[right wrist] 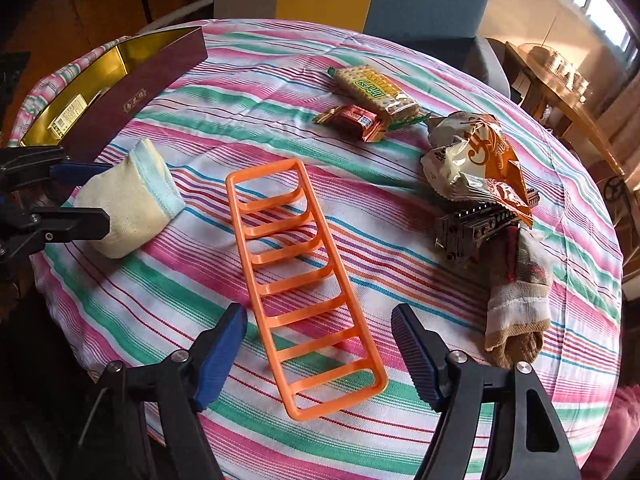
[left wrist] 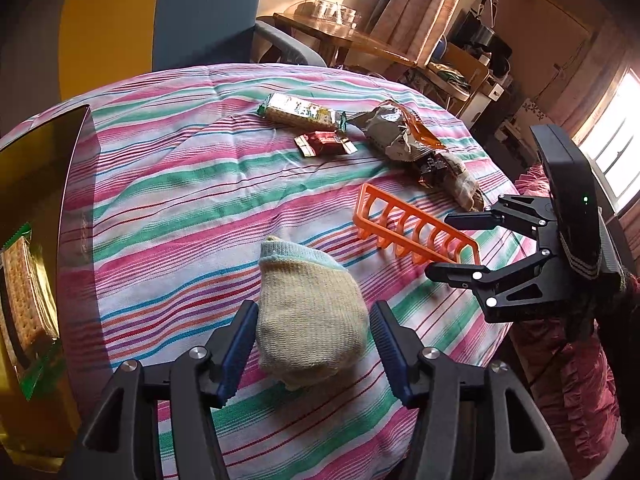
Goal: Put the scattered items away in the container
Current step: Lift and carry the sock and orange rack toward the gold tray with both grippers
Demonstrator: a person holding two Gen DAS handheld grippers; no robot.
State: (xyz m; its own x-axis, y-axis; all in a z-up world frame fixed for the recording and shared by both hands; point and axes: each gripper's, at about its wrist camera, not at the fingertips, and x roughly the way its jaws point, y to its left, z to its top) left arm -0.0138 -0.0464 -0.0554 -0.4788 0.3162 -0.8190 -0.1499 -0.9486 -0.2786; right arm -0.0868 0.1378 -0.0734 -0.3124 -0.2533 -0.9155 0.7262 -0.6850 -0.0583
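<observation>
Here the left gripper (left wrist: 310, 350) is spread around the sock (left wrist: 310, 316), not gripping; the right gripper (right wrist: 320, 354), also apart, straddles the rack (right wrist: 298, 276); the box (right wrist: 132, 76) sits at ten o'clock

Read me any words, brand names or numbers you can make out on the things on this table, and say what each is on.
None can be read with certainty.
Clear cracker packet: green label with large characters, blurred.
Crumpled white-and-orange snack bag: curly orange lettering, creased, illegible.
Small red candy wrapper: tiny print.
Maroon box with gold lining: small gold emblem, too small.
</observation>
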